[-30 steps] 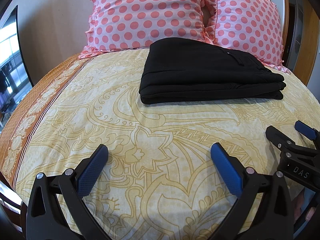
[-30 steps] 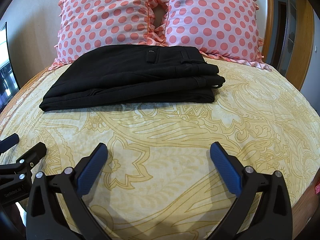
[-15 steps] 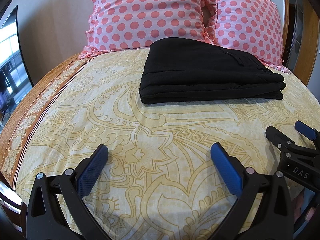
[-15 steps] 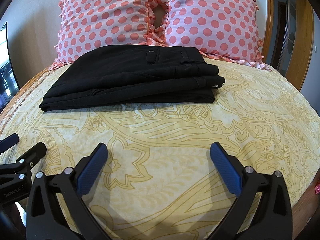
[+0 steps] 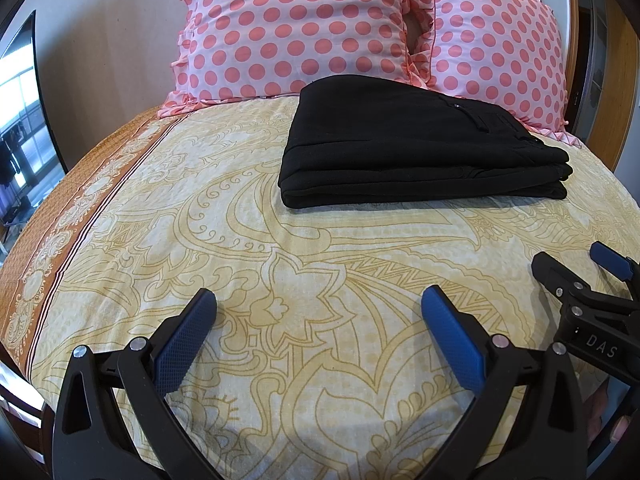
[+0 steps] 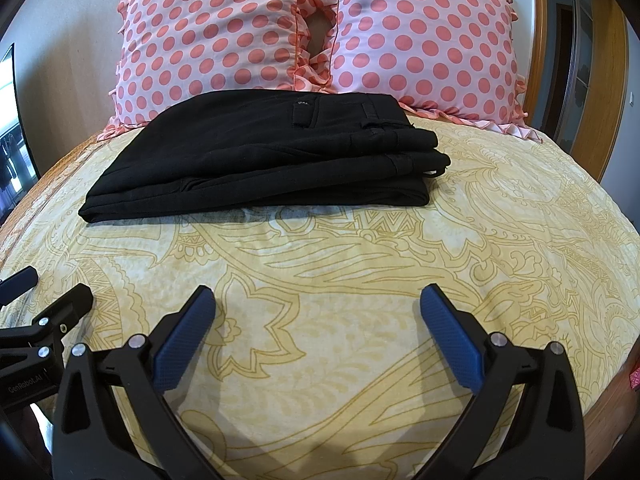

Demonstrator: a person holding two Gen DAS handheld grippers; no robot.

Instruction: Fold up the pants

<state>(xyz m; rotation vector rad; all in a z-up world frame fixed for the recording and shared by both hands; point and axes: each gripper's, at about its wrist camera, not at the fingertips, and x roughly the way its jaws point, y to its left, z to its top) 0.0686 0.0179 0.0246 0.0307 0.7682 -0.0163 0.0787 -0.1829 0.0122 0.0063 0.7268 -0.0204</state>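
Black pants (image 5: 416,152) lie folded in a neat flat stack on the yellow patterned bedspread (image 5: 280,264), near the pillows; they also show in the right wrist view (image 6: 272,160). My left gripper (image 5: 320,304) is open and empty, low over the bedspread, well short of the pants. My right gripper (image 6: 316,300) is open and empty too, beside the left one. Each gripper shows at the edge of the other's view, the right one (image 5: 576,264) and the left one (image 6: 52,292).
Two pink polka-dot pillows (image 5: 296,28) (image 6: 424,36) stand behind the pants against the headboard. An orange border (image 5: 80,200) runs along the bed's left side. A wooden bed frame (image 6: 612,72) rises at the right. A window (image 5: 18,120) is at the far left.
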